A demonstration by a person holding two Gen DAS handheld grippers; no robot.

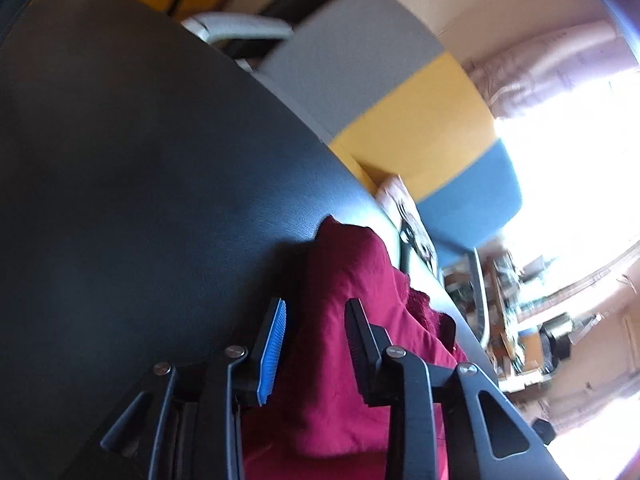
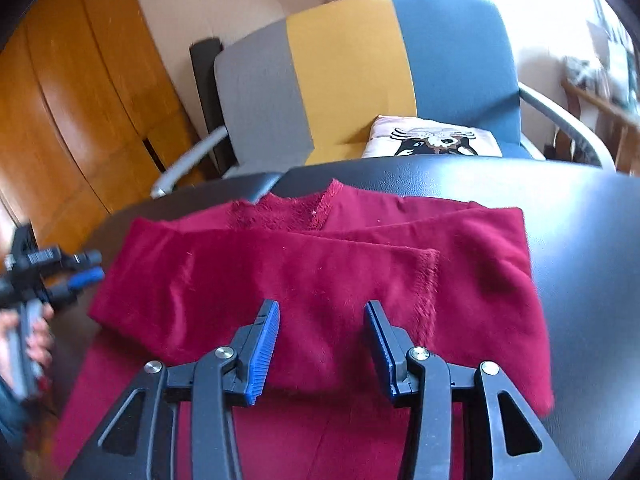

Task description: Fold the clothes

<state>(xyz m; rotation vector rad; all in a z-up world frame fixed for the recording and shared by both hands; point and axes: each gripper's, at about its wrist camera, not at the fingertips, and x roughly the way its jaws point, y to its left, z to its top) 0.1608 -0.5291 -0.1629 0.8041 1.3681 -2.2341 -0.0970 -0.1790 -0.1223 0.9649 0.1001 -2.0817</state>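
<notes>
A dark red garment (image 2: 312, 280) lies folded in layers on the black table (image 2: 580, 240). My right gripper (image 2: 322, 308) hovers open over its near edge, with nothing between the blue pads. In the left wrist view the same red garment (image 1: 340, 320) appears edge-on, and my left gripper (image 1: 316, 308) stands open with the cloth running between and below its fingers, not pinched. The right wrist view shows the left gripper (image 2: 86, 266) at the far left, just off the garment's left end, held by a hand (image 2: 36, 344).
Behind the table stands a chair with grey, yellow and blue panels (image 2: 348, 68), with a printed cushion (image 2: 432, 142) on its seat. Wooden cabinet doors (image 2: 80, 100) fill the left. The table edge (image 1: 360, 184) runs close beside the garment.
</notes>
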